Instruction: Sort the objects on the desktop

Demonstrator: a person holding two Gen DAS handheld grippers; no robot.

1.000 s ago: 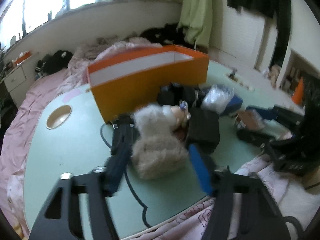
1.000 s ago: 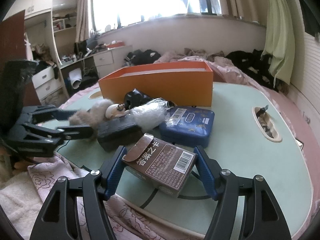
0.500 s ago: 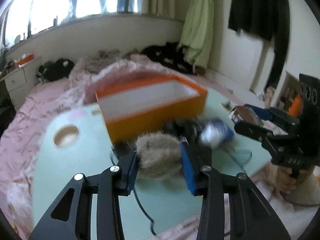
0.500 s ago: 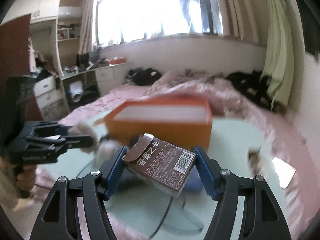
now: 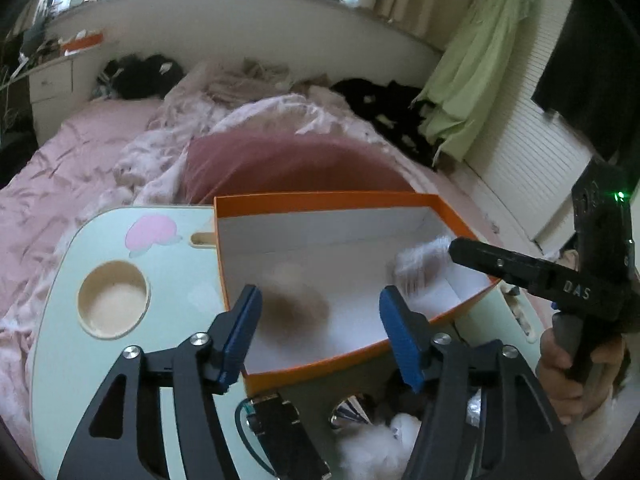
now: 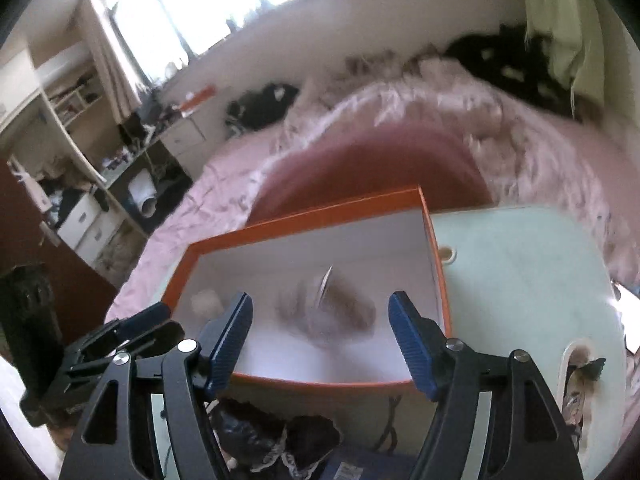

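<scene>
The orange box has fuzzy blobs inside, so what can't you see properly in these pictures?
- Left wrist view: brown blob in the orange box, motion-blurred, shape unclear.
- Right wrist view: pale-brown thing in the box, blurred, not identifiable.
- Both views: dark clutter below the box, hidden by gripper arms and cut by the frame edge.

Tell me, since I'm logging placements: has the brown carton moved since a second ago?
Yes. It sat on the green table in front of the orange box, gripped by the right gripper; now a blurred brownish shape, apparently the carton, lies inside the box, the jaws apart above it.
</scene>
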